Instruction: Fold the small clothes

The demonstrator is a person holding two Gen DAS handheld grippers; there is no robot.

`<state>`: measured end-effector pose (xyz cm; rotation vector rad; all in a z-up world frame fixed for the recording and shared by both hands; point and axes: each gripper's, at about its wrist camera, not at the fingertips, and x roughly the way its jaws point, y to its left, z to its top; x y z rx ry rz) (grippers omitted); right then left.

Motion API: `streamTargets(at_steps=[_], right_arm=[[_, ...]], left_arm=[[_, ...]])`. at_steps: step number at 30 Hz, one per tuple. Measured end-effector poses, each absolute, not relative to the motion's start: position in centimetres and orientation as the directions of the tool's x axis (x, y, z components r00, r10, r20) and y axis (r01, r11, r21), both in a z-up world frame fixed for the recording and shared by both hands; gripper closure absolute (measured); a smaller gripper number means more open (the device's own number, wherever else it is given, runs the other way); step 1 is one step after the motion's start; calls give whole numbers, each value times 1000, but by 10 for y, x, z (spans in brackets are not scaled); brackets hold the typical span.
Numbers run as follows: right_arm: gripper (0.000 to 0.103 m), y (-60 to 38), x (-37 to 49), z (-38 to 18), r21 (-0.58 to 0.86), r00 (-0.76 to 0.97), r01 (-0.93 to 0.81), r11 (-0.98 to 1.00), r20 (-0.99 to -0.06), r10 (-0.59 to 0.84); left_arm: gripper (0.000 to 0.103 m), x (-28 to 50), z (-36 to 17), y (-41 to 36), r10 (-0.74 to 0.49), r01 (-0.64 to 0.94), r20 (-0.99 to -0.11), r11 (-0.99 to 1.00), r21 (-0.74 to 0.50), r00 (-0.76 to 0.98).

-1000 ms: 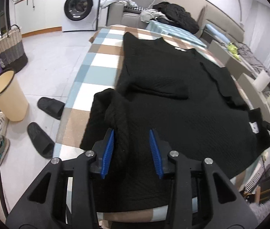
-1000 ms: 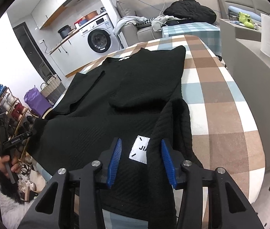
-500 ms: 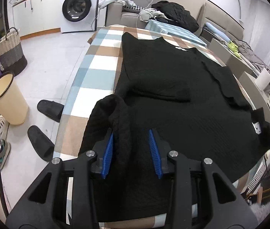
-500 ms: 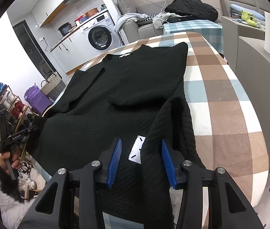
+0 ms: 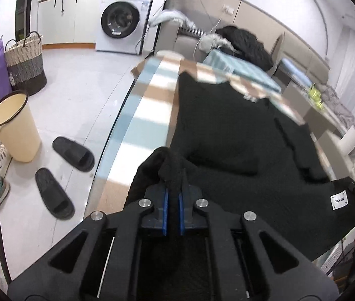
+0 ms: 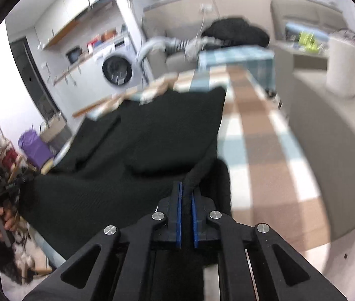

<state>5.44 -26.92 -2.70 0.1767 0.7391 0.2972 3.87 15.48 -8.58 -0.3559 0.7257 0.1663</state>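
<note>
Closed just now with the left gripper — fingers gone from a wide straddle to a near-shut pinch, with a bunched ridge of the black sweater clamped between the blue pads. Did the same with the right gripper: nearly shut, gripping a rolled fold of the hem at the opposite near corner.

Found the rest of the sweater spread flat ahead of both pairs of fingers on the checked desk, sleeves folded inward, far edge well beyond the fingertips. Saw the hem between the two grips pulled up off the desk and stretched into a hanging sheet, white label showing far off to the right of the left fingers.

Judged the grasp step finished and the fold itself only begun — probably a matter of carrying both corners forward, away from the fingers' present place, toward the collar end. Noted blur in the right view, so could not tell how deep the fabric sat there.
</note>
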Motion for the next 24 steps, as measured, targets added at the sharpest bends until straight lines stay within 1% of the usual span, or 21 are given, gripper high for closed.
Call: streamTargets(at_steps=[6, 9, 12, 16, 22, 24], right_arm=[[100, -280, 73, 20, 256, 800, -179, 950, -525, 292], [100, -279, 94, 35, 264, 830, -159, 951, -485, 274], [100, -278, 119, 39, 297, 840, -136, 945, -471, 269], [100, -270, 156, 13, 329, 801, -77, 941, -542, 255], [99, -269, 183, -43, 302, 713, 31, 953, -675, 191], [95, -274, 186, -56, 308, 677, 67, 949, -713, 184]], left_arm=[[100, 65, -45, 153, 31, -216, -595, 946, -242, 803], [100, 86, -27, 158, 38, -203, -561, 951, -233, 827], [99, 110, -21, 169, 41, -207, -557, 949, -238, 830], [99, 147, -43, 186, 31, -236, -606, 936, -262, 795], [99, 186, -102, 199, 21, -295, -705, 916, -270, 709], [96, 190, -119, 203, 10, -319, -730, 903, -286, 683]])
